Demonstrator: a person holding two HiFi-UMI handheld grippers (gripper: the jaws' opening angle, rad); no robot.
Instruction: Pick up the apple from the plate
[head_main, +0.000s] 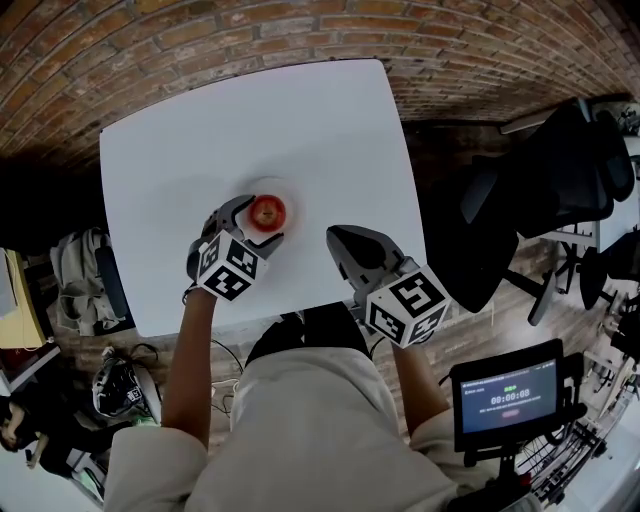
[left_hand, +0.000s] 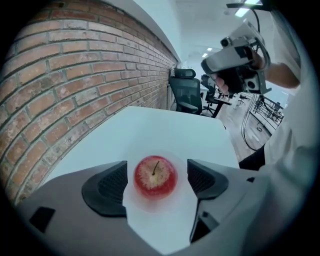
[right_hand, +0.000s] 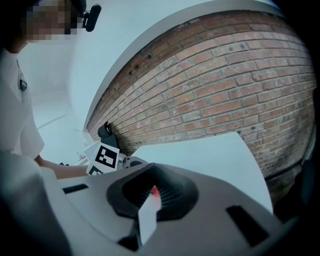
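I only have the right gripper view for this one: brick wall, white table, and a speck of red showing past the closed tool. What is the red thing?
Observer: It's an apple, sitting on a small white plate.
Reviewer: Is the other tool holding it?
Observer: No. The left tool is open, with one jaw on each side of the apple. There's a gap on both sides, so it has no grip yet.
Reviewer: How is the apple sitting?
Observer: Upright. In the left gripper view its stem points up.
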